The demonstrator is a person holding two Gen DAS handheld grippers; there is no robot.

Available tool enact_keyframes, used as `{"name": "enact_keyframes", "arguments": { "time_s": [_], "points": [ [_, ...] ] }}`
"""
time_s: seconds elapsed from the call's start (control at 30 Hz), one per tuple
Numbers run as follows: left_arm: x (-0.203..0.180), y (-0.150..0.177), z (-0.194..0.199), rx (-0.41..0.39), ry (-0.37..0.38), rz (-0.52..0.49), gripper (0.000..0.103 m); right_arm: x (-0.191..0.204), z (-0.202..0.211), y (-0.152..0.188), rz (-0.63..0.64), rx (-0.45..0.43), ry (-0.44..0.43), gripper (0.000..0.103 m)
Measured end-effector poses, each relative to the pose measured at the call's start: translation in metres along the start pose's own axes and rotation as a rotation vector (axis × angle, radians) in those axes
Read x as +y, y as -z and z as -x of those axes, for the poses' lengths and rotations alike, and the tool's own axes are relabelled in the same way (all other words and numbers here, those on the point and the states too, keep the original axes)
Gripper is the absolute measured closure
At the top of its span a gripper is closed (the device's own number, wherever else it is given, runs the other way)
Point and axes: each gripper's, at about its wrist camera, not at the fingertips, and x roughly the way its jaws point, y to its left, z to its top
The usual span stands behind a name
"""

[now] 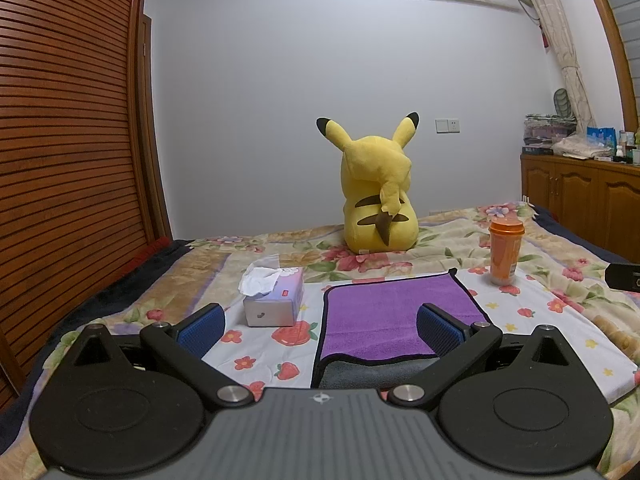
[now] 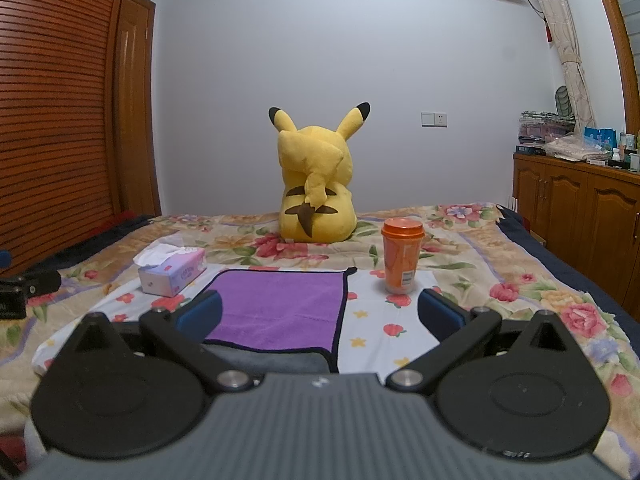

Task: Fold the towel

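Your towel lies flat on the bed, between the box and the cup.
The towel point(image 1: 394, 312) sits ahead of you on the bed point(image 1: 560, 312); tissue box point(image 1: 274, 298) to its left, lidded cup point(image 1: 506, 252) right, Pikachu plush point(image 1: 378, 196) behind.

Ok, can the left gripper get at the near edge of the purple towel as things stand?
Probably yes. The left gripper is open, and the purple microfibre towel lies flat just ahead, its near edge between the fingers. The white tissue box sits off to the side, apart.
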Motion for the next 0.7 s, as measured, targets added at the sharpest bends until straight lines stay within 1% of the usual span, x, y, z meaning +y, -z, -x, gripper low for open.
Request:
{"name": "enact_keyframes", "arguments": {
  "time_s": [0.7],
  "points": [
    [-0.0011, 0.0048, 0.0003, -0.001, -0.004, -0.002, 0.0, 0.0008, -0.0009, 0.0003, 0.001, 0.002, 0.0, 0.0]
  ]
}}
